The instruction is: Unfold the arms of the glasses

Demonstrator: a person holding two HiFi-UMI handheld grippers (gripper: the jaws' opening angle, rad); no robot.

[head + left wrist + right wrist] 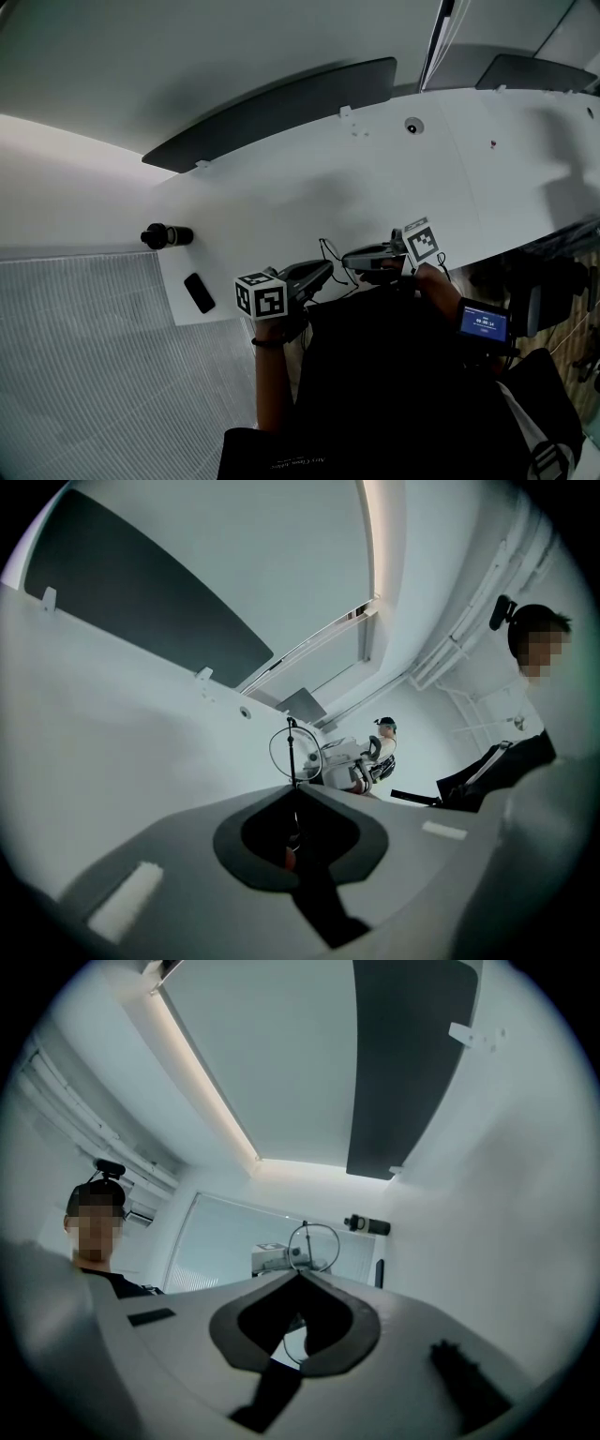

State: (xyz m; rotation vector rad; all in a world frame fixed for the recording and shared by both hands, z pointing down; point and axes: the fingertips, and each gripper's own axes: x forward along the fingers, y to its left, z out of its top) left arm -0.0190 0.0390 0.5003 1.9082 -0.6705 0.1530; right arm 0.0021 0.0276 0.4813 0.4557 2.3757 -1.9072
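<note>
You are at the gripping step. Both grippers hold the glasses in the air between them, to the right of the phone, over the near edge of the tabletop. The left gripper's jaws are pinched together on a thin wire part under one round lens. The right gripper's jaws are closed on the frame the same way. The grippers point toward each other, tips nearly facing. Next, I judge, one gripper steadies the frame while the other swings an arm outward, gently, since the wire looks flimsy.
</note>
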